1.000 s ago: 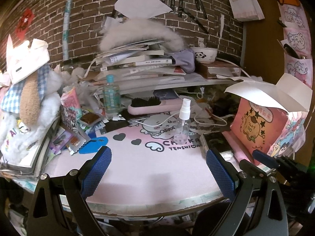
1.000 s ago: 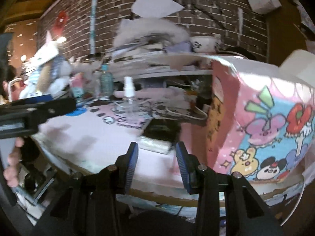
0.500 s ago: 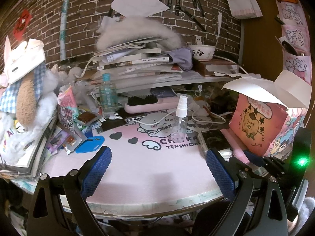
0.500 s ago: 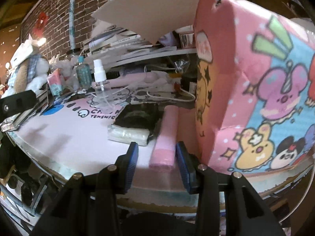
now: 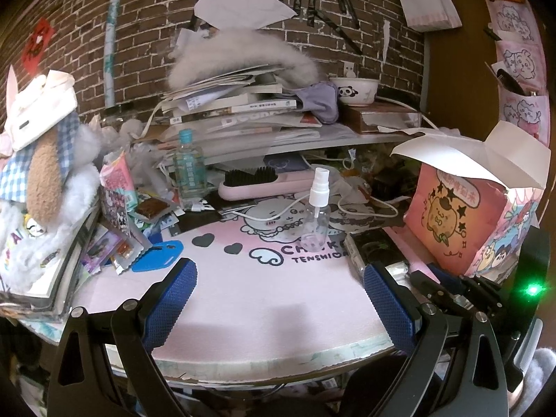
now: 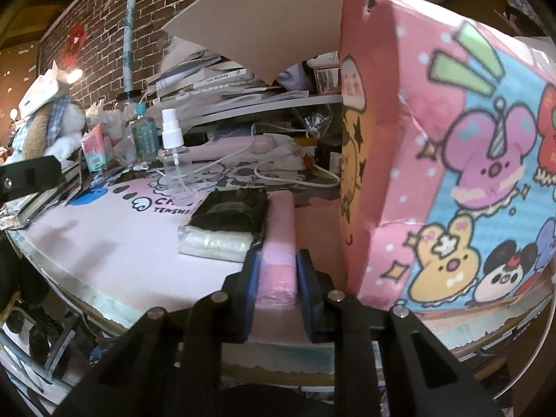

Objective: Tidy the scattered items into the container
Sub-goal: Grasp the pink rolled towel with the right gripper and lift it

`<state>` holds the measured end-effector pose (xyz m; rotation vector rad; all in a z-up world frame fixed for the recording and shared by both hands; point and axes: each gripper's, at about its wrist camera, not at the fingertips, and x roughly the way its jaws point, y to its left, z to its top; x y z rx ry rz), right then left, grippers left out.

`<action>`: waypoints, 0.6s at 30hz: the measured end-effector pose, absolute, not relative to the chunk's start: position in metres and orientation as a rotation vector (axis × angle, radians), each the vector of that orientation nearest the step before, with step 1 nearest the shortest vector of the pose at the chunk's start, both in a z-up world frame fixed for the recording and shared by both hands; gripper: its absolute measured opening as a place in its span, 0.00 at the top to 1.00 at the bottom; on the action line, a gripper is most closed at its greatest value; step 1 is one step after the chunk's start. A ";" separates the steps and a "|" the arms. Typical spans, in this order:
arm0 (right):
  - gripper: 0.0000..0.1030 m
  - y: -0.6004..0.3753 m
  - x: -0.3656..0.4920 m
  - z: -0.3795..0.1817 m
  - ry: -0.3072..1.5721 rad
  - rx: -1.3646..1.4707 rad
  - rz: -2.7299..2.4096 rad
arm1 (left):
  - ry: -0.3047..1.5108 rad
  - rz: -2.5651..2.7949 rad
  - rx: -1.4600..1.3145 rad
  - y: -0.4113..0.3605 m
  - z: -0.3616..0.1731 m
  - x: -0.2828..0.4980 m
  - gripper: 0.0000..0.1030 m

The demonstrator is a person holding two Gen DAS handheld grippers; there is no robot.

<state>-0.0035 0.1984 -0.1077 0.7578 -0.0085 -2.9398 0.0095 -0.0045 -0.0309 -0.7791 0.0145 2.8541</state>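
A pink cartoon-printed box (image 6: 434, 160) with open white flaps stands at the right of the pink mat; it also shows in the left wrist view (image 5: 462, 215). My right gripper (image 6: 278, 271) has its jaws closed against the near end of a pink roll (image 6: 279, 236) that lies on the mat beside the box. A dark packet (image 6: 232, 219) lies just left of the roll. A clear spray bottle (image 5: 317, 208) stands mid-mat. My left gripper (image 5: 278, 299) is open and empty above the mat's front edge.
A pink hairbrush (image 5: 264, 184), a blue-capped bottle (image 5: 187, 170), white cables and a blue tag (image 5: 156, 260) lie on the mat (image 5: 243, 295). Snack packets and a plush toy (image 5: 38, 173) crowd the left. A shelf with stacked books (image 5: 243, 111) runs behind.
My right gripper has moved forward to the pink roll and closed its jaws on it. The left gripper has barely moved.
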 end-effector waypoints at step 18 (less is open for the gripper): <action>0.83 0.196 0.017 -0.099 0.006 0.687 -2.939 | 0.016 2.855 -0.780 -0.003 -0.031 0.009 0.06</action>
